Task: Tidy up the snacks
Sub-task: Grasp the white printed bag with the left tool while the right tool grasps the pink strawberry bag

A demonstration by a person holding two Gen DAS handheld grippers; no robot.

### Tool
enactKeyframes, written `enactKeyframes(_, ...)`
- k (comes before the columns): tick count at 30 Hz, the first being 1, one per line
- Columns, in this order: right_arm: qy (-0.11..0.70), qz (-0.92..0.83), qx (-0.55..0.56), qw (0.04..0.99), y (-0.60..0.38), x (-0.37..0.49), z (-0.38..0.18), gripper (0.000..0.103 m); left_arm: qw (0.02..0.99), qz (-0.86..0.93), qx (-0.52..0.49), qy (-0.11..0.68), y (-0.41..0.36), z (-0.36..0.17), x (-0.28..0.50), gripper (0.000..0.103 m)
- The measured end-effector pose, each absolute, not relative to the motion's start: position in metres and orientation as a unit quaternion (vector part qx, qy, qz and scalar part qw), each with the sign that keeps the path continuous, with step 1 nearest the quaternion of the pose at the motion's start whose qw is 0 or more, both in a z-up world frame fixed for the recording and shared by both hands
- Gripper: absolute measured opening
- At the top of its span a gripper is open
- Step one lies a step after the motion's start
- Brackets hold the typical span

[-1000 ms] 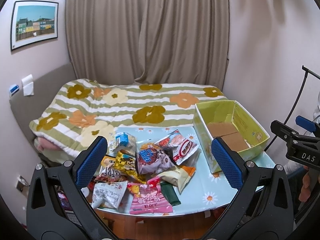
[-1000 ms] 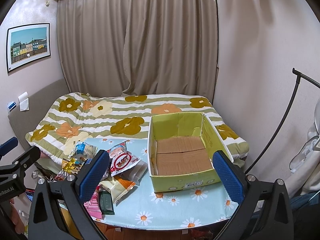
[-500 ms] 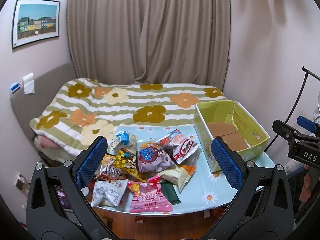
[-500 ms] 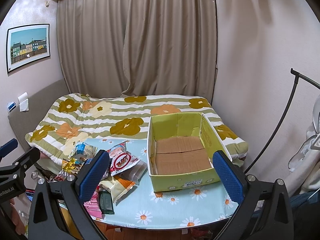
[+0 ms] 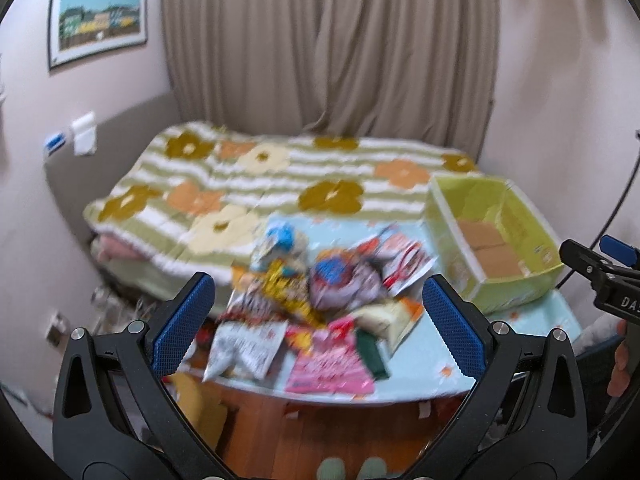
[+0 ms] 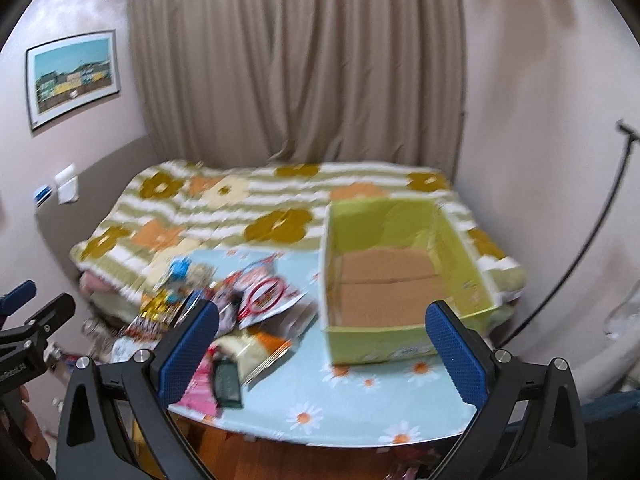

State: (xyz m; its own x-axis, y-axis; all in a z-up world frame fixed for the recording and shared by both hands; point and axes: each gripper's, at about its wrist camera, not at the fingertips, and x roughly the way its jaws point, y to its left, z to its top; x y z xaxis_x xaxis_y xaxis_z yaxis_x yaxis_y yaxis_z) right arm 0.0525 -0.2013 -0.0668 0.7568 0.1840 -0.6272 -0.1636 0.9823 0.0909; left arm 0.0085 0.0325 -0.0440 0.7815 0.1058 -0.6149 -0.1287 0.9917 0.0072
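Note:
A heap of snack packets (image 5: 316, 300) lies on the left half of a light blue daisy-print table (image 5: 424, 364). A pink packet (image 5: 328, 364) and a white packet (image 5: 244, 352) lie nearest the front edge. An open yellow-green cardboard box (image 6: 400, 276), with only its brown bottom showing inside, stands on the table's right half. My left gripper (image 5: 316, 320) is open, held in the air before the heap. My right gripper (image 6: 324, 350) is open too, in front of the box and the table's middle. Both views are blurred.
A bed with a green-striped flowered blanket (image 5: 280, 184) runs behind the table, with beige curtains (image 5: 332, 48) beyond. A thin black stand (image 6: 588, 236) leans at the right wall. Wooden floor (image 5: 320, 432) shows below the table edge. A hand (image 5: 620, 364) holds the other gripper at the right.
Both grippers have moved in toward the table, so the snacks and the box look larger. Both views are now motion-blurred. The jaws stay wide apart.

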Motion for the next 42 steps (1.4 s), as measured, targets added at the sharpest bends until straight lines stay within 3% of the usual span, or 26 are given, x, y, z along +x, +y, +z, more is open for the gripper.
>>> enactKeyframes(16,0.497,0.233,0.065,0.834,-0.101,0.101,-0.184,0.103,0.881,0.073,-0.024,0.468,0.127,-0.174,0.055,0.102)
enactKeyframes(29,0.583,0.224,0.098,0.775,-0.045,0.142,-0.258,0.103,0.847,0.043,0.043,0.528,0.132,-0.256,0.099,0.102)
enactKeyframes(42,0.604,0.211,0.086,0.764,-0.019,0.155,-0.275,0.103,0.848,0.027,0.094,0.52,0.124,-0.267,0.11,0.077)
